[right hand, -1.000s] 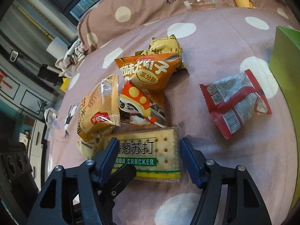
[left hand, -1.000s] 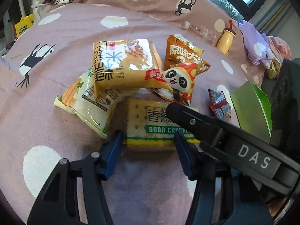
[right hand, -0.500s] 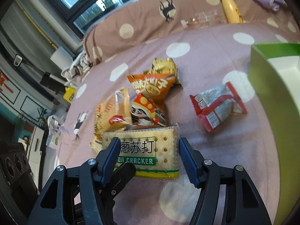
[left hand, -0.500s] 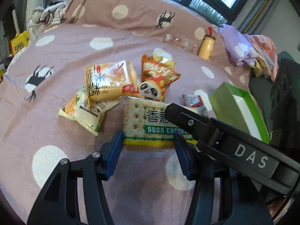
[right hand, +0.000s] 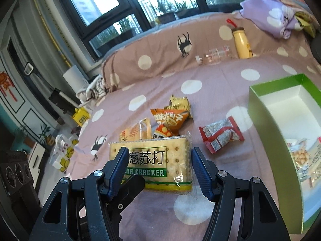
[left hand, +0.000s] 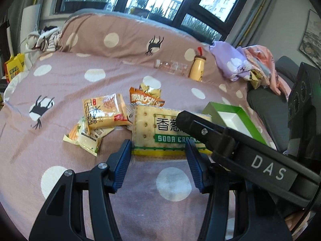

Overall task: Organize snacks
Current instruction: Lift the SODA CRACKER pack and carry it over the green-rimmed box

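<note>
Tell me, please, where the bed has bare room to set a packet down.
Bare bedcover lies beyond the red packet, between the snack pile and the green box, and on toward the bottles. Crowded: the pile itself, behind the soda cracker pack.

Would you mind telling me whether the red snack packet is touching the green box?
Apart. The right wrist view shows a strip of bedsheet between the red snack packet and the green box.

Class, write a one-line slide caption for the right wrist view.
Both grippers hold a soda cracker pack lifted above the spotted bedspread, near an open green box.
</note>
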`<action>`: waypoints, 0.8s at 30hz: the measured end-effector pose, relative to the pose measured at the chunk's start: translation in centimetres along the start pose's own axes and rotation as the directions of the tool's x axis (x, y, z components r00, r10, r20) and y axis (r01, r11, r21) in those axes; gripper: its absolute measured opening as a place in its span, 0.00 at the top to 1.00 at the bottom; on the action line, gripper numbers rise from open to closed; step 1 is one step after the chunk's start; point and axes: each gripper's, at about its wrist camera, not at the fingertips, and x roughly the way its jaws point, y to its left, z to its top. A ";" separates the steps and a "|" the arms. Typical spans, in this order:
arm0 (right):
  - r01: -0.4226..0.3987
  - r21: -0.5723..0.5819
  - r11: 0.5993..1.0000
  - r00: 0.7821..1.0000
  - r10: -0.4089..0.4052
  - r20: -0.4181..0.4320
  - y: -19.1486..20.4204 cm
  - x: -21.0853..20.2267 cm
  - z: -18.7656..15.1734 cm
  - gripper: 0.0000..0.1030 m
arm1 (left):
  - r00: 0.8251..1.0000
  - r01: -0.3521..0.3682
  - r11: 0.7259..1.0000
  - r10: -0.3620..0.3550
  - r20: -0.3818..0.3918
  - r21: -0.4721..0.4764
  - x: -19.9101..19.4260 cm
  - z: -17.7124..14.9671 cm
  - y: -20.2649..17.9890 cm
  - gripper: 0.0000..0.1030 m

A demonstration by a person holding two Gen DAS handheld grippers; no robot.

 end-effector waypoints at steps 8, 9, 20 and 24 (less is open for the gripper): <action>0.017 -0.015 1.000 0.999 -0.017 0.043 0.6 -1.4 -0.1 0.35 | 0.999 0.029 1.000 -0.029 0.025 0.006 -0.8 0.1 -0.3 0.48; 0.021 -0.017 1.000 0.999 -0.020 0.045 0.6 -1.5 -0.1 0.35 | 0.999 0.033 0.999 -0.033 0.027 0.006 -0.9 0.1 -0.4 0.48; 0.052 -0.032 0.998 0.996 -0.049 0.080 1.4 -2.8 -0.3 0.35 | 0.996 0.070 0.997 -0.071 0.052 0.010 -1.8 0.0 -0.7 0.48; 0.059 -0.037 0.998 0.994 -0.056 0.089 1.6 -3.3 -0.2 0.35 | 0.995 0.075 0.997 -0.076 0.068 0.021 -2.2 0.0 -1.1 0.48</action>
